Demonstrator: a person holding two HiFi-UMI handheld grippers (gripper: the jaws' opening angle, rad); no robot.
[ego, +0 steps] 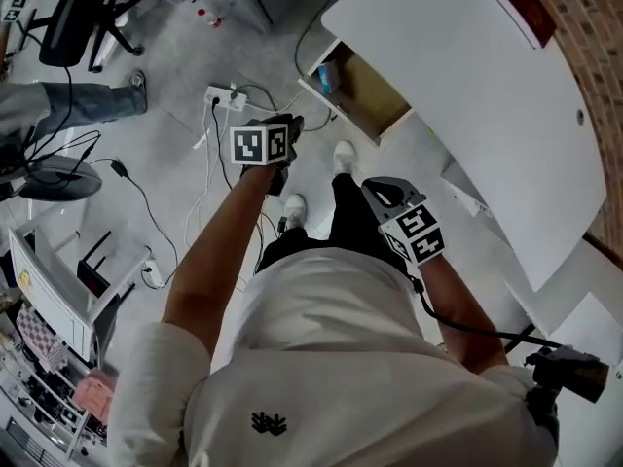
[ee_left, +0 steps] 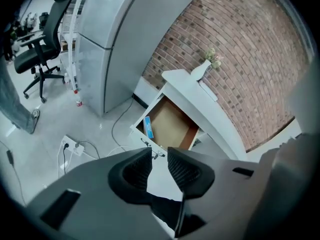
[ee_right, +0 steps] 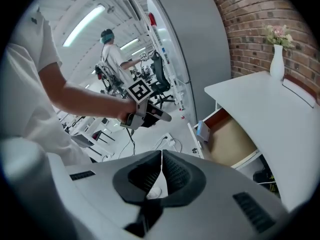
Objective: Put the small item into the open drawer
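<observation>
The open drawer [ego: 362,93] sticks out from under the white desk top [ego: 467,76], and its brown bottom shows. A small blue box [ego: 326,76] stands against the drawer's left wall; it also shows in the left gripper view [ee_left: 148,126] and in the right gripper view [ee_right: 203,130]. My left gripper [ego: 292,125] is held out over the floor short of the drawer, and its jaws [ee_left: 159,154] stand open with nothing between them. My right gripper [ego: 382,193] hangs closer to my body, shut and empty [ee_right: 161,156].
A white power strip [ego: 226,95] and loose cables lie on the floor left of the drawer. A tall grey cabinet [ee_left: 115,44] stands left of the desk. A white vase [ee_left: 202,70] is on the desk. An office chair [ego: 73,17] and another person [ee_right: 112,59] are further off.
</observation>
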